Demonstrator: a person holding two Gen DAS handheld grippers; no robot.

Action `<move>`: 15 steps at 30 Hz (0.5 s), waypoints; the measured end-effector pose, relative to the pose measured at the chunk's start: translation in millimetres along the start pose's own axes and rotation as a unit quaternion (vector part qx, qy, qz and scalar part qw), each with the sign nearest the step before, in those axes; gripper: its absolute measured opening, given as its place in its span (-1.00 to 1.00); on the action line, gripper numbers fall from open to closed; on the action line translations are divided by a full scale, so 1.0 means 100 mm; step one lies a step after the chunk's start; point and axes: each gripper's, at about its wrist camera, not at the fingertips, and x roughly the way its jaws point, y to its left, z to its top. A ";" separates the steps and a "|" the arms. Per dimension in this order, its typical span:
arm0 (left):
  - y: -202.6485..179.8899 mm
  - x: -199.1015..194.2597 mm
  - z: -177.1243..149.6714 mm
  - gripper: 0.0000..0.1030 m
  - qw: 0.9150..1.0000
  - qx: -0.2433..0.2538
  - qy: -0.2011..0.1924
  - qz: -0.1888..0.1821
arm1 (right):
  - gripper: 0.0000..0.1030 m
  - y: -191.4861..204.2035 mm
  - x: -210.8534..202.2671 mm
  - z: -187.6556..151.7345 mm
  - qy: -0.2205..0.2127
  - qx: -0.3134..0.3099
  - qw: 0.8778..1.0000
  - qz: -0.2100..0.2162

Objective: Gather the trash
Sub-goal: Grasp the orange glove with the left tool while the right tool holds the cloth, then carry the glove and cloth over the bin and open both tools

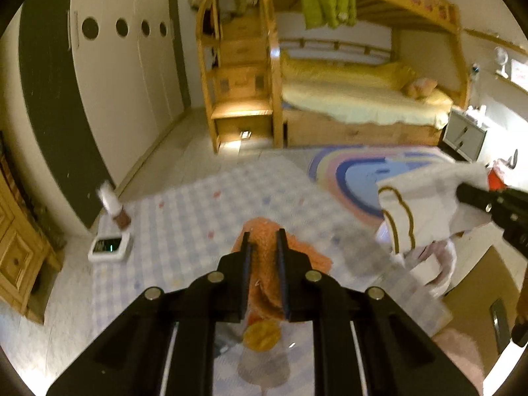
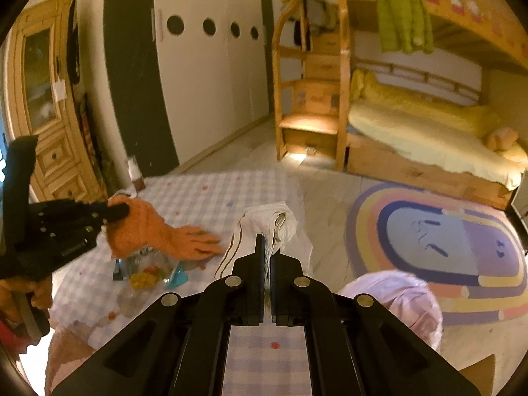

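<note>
1. Left wrist view shows the left gripper [image 1: 264,247] clamped on a fuzzy orange knitted cloth [image 1: 269,277], lifting one end above the checked blue-and-white tablecloth [image 1: 184,217], probably to uncover what lies beneath.
2. Under that cloth, the right wrist view shows a clear crinkled plastic wrapper with yellow bits [image 2: 147,269] lying on the tablecloth; it looks like trash not yet collected.
3. The right gripper [image 2: 267,247] has its fingers pressed together on a folded white paper bag with brown trim [image 2: 274,221], held up off the table.
4. A pale pink plastic bag [image 2: 399,300] sits open just beside the table edge, likely the collection point.
</note>
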 end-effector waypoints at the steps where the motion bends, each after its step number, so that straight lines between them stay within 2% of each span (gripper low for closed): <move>1: -0.03 -0.05 0.05 -0.76 1.000 0.001 -0.007 -0.004 | -0.96 -0.02 -0.04 0.01 -0.004 0.001 1.000 -0.002; 5: -0.25 -0.24 0.23 -0.76 0.999 0.011 -0.031 -0.034 | -0.96 -0.19 -0.26 0.02 -0.022 0.015 1.000 -0.015; 8: -0.52 -0.32 0.24 -0.76 0.997 0.026 -0.042 -0.059 | -0.96 -0.32 -0.37 -0.02 -0.025 0.025 0.999 -0.028; 15: -1.17 -0.27 0.18 -0.76 0.990 0.061 -0.047 -0.117 | -0.96 -0.73 -0.54 -0.25 -0.011 0.055 0.996 -0.072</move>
